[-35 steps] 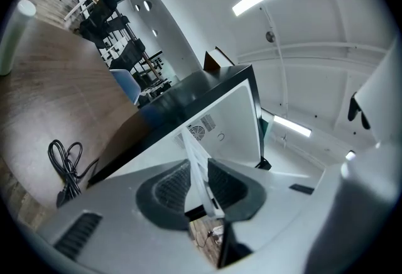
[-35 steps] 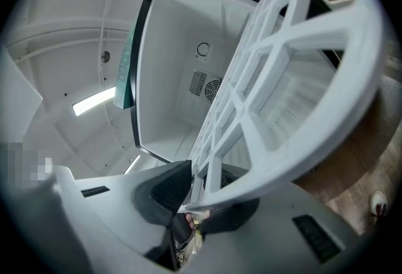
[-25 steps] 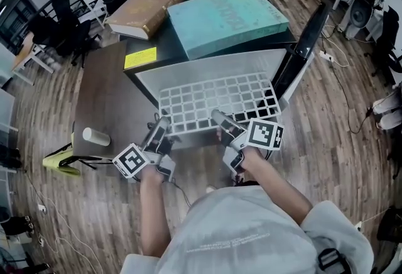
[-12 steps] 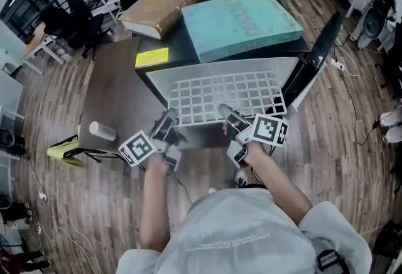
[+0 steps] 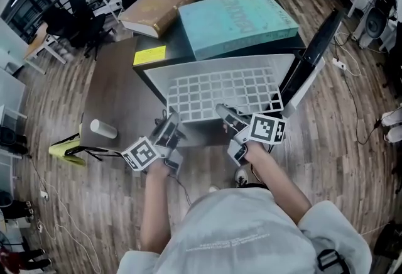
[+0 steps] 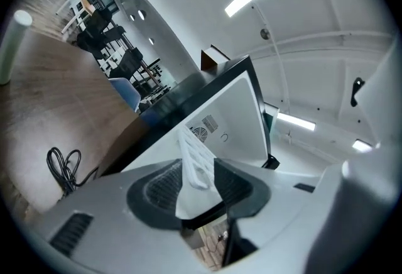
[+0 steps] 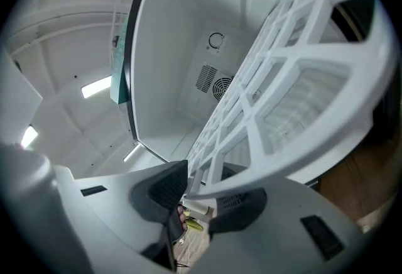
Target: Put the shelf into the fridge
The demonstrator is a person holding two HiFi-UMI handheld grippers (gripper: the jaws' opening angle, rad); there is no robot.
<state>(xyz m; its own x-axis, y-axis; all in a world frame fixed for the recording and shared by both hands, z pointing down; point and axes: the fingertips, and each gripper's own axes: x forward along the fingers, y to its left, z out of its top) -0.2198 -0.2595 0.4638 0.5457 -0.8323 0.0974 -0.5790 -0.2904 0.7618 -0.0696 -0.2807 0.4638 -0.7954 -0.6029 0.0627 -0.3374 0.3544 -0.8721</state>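
The left gripper (image 6: 198,180) has the shelf (image 6: 195,159) by its near left corner, low in the middle of its view. Its jaws are opening and the pads stand a little clear of the white bar, so nothing is pinched there. The right gripper (image 7: 201,194) sits at the near right edge. Its jaws are also opening, with the rim lying loose between them rather than clamped.

Seen from the head, the left gripper (image 5: 169,120) and right gripper (image 5: 221,109) flank the shelf's (image 5: 220,93) front edge at the centre of the frame. One at each side is probably how the grid is kept level while it slides. The shelf lies flat in the mouth of the fridge (image 5: 213,64), most of it inside and its near edge just proud of the opening. I judge both grips are being let go because it now rests in place. The door (image 5: 311,46) stands swung wide at the right of the frame, leaving the opening free.

The count is two grippers, one shelf, one fridge and one door. On the fridge's top, in the upper middle of the frame, lie two books — a brown book (image 5: 160,7) and a teal book (image 5: 235,18) — and one yellow sticker (image 5: 149,55). A single cup (image 5: 103,129) lies on the table (image 5: 107,90) at the left. On the fridge's back wall are one vent (image 7: 210,81) and one dial (image 7: 217,40).
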